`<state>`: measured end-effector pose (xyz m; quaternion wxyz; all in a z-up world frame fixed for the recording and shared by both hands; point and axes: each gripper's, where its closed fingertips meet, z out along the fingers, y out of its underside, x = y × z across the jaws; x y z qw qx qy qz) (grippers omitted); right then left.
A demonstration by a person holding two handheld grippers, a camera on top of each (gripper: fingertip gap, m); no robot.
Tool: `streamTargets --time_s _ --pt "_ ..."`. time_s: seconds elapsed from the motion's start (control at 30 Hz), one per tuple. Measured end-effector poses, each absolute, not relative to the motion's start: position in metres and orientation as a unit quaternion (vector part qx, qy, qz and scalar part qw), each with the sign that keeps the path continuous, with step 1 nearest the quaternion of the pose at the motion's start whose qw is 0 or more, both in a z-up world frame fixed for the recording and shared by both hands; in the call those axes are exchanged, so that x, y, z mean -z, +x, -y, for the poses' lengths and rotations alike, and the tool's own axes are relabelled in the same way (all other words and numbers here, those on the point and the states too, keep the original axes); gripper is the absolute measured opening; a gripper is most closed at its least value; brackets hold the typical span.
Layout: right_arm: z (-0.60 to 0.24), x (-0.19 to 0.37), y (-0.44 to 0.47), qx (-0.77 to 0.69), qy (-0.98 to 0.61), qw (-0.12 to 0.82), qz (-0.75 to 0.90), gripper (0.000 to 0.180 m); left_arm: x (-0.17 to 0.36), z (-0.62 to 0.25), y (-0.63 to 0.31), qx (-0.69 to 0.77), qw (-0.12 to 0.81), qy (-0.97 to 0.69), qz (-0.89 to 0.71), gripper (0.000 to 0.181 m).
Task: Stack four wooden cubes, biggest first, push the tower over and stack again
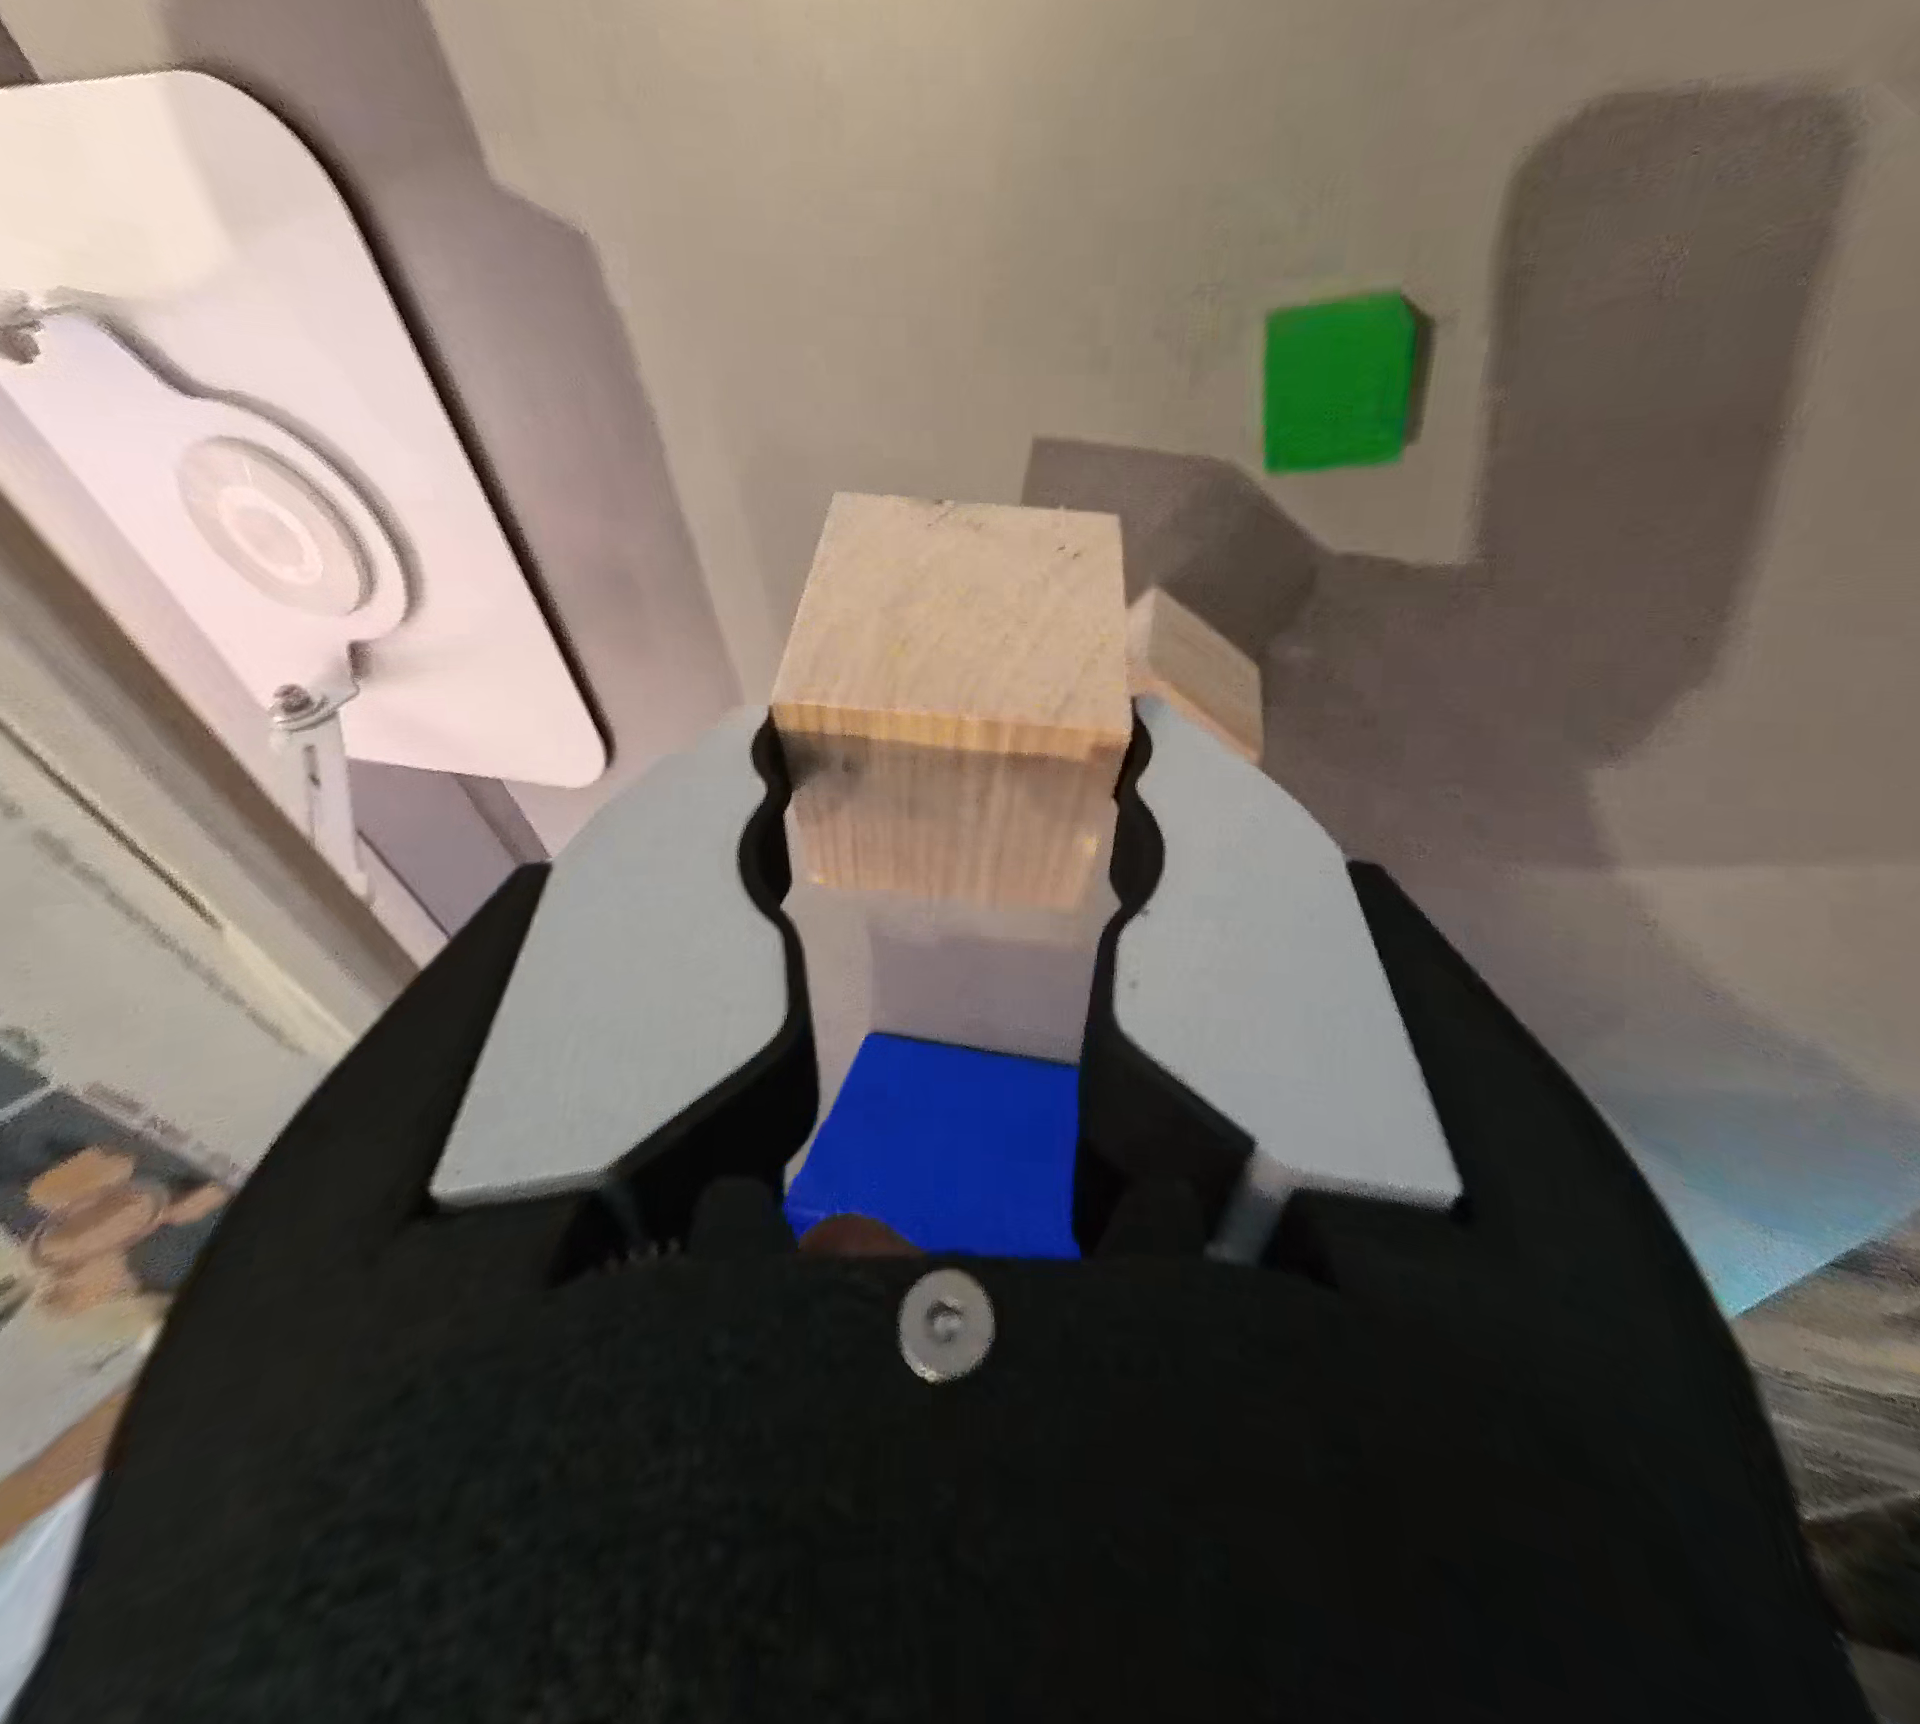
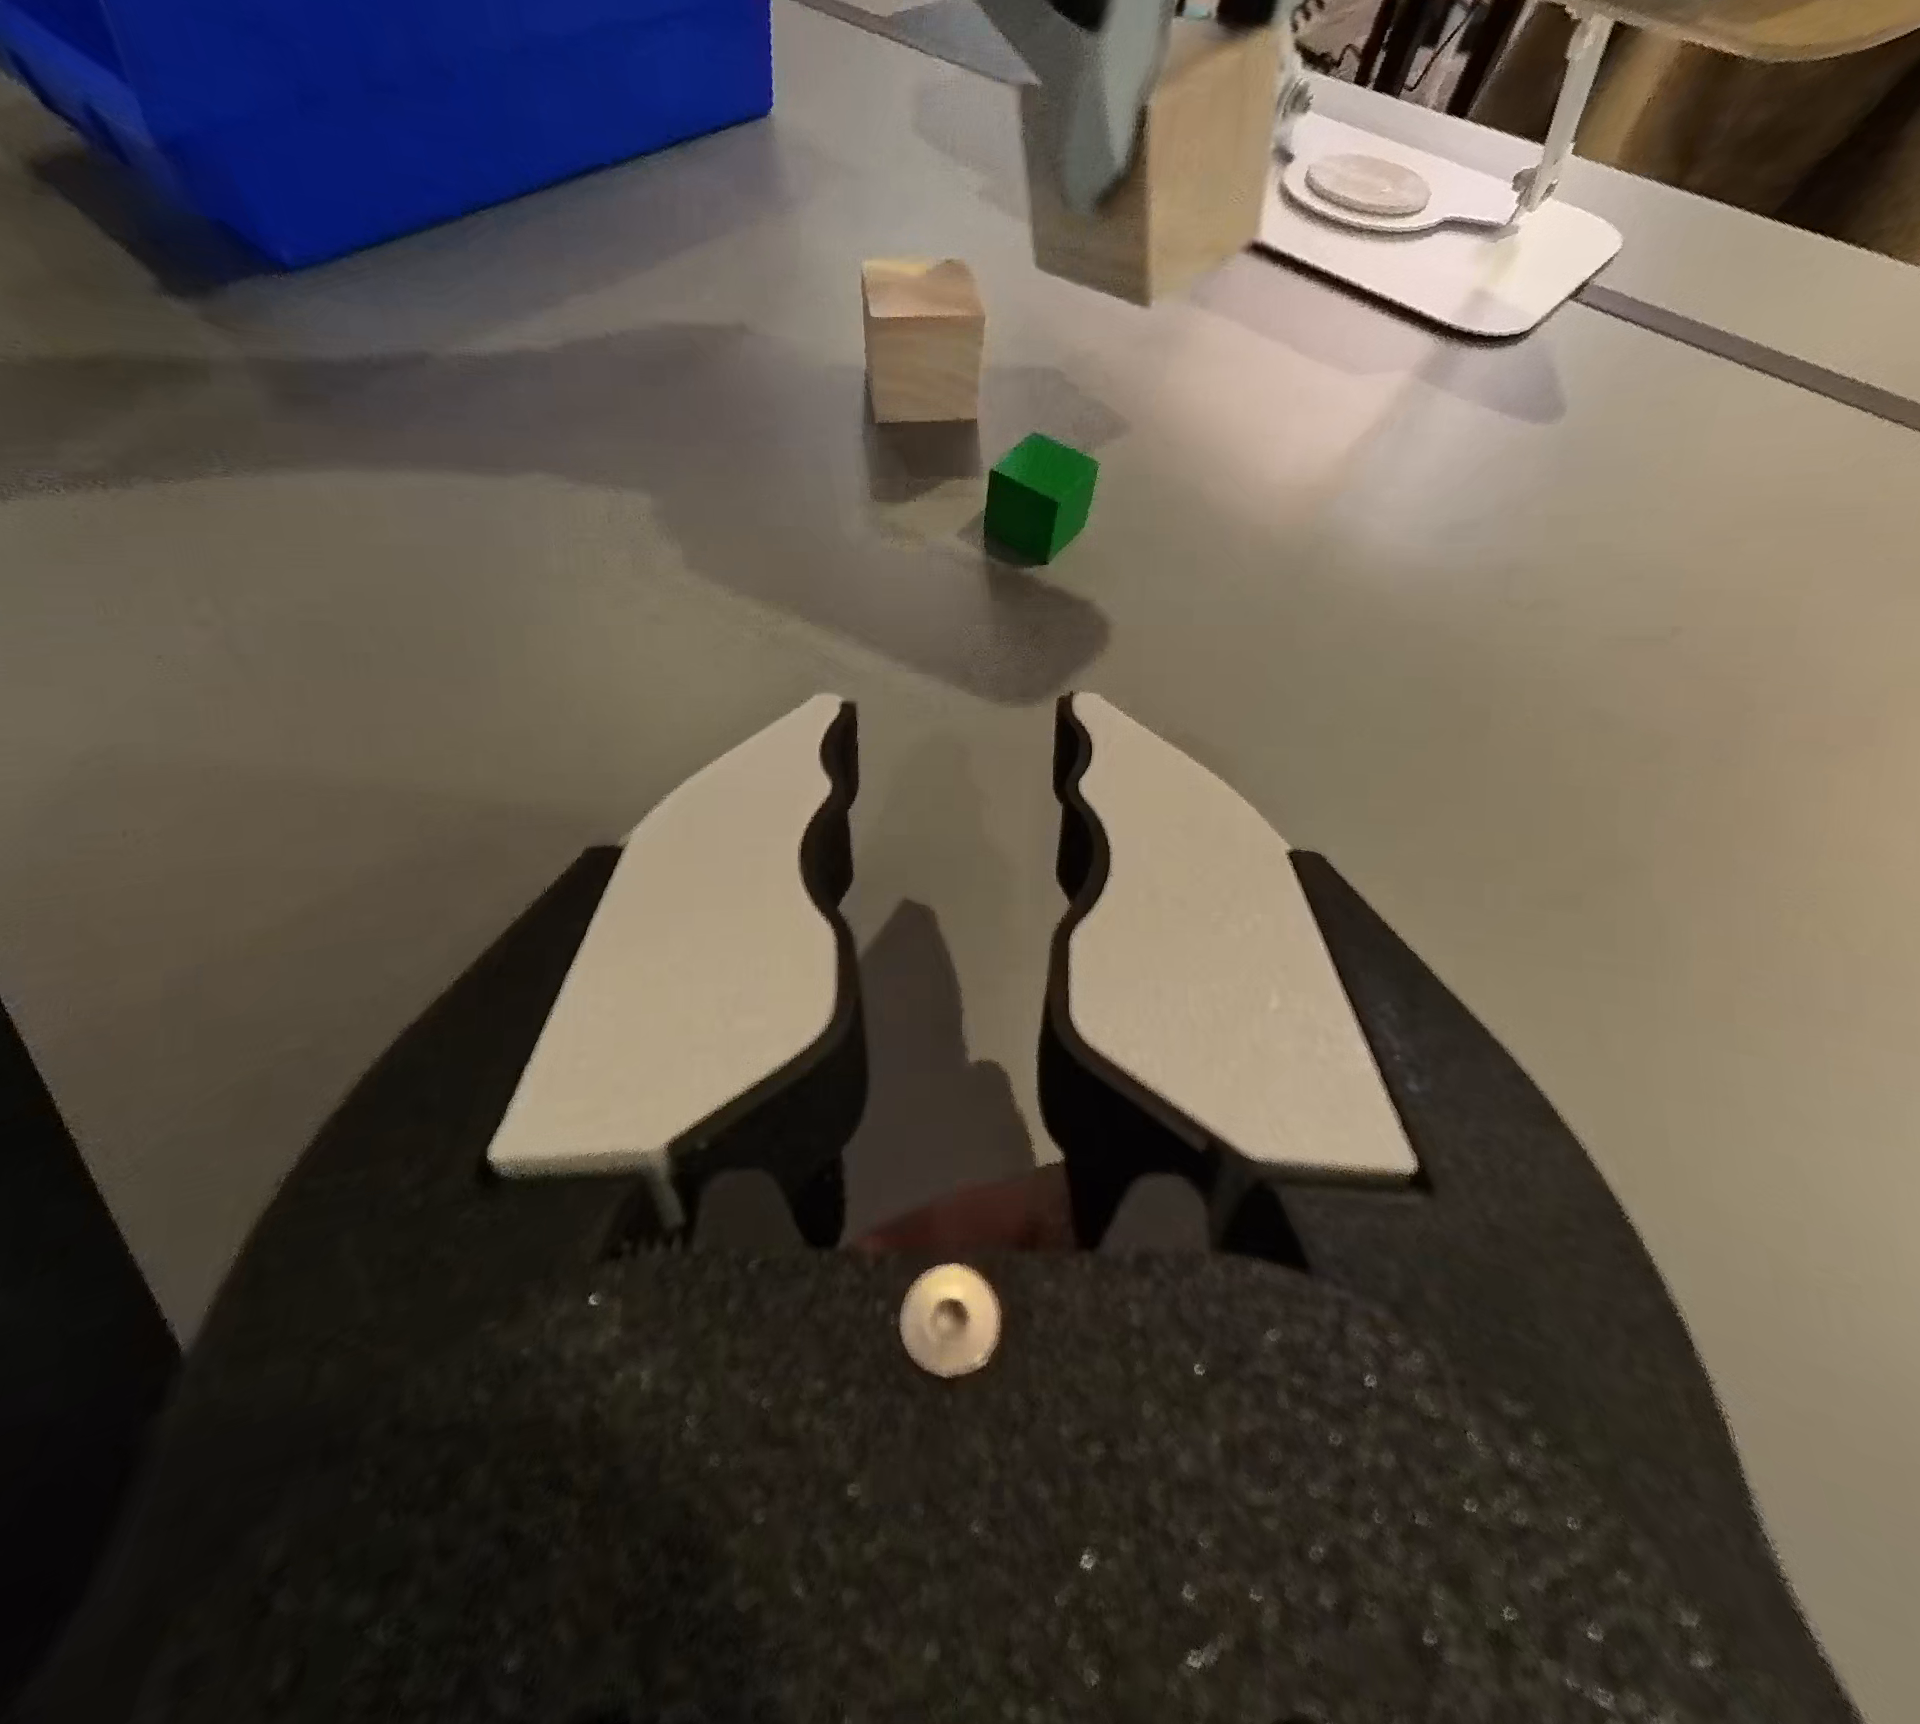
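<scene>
Lighting: warm, moderately dim indoor light is falling from above. Hard grey shadows are lying across the table (image 2: 1351, 635). Motion blur is smearing the left wrist view's edges; wide-angle distortion is bending both views' margins. Soft glare is showing near the white lamp base (image 2: 1455, 240).

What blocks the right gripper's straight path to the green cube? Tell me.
Nothing visible. Only bare table lies between the open right gripper and the green cube; the smaller wooden cube stands beyond it.

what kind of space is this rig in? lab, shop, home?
Probably a lab or office workbench. A plain grey table carries a blue bin, a white lamp-like stand, and small cubes; cables run behind the table. Not a kitchen or a shop floor.
</scene>
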<state>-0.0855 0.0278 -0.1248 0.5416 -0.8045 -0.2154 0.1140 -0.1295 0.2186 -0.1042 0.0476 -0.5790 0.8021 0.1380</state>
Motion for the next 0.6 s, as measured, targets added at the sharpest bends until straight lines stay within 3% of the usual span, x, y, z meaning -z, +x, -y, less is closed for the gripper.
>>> streamTargets --time_s 0.23,0.53,0.6 --pt "-0.023 0.130 -0.091 -0.107 -0.805 0.536 0.230 0.036 0.149 -0.219 -0.117 -0.111 -0.007 -0.615 -0.781 0.060" --pt "-0.022 0.132 -0.092 -0.108 -0.808 0.531 0.232 0.036 0.163 -0.193 -0.135 -0.137 -0.075 -0.609 -0.777 0.060" --pt "-0.022 0.131 -0.091 -0.107 -0.808 0.531 0.233 0.036 0.157 -0.189 -0.134 -0.122 -0.075 -0.623 -0.769 0.071"
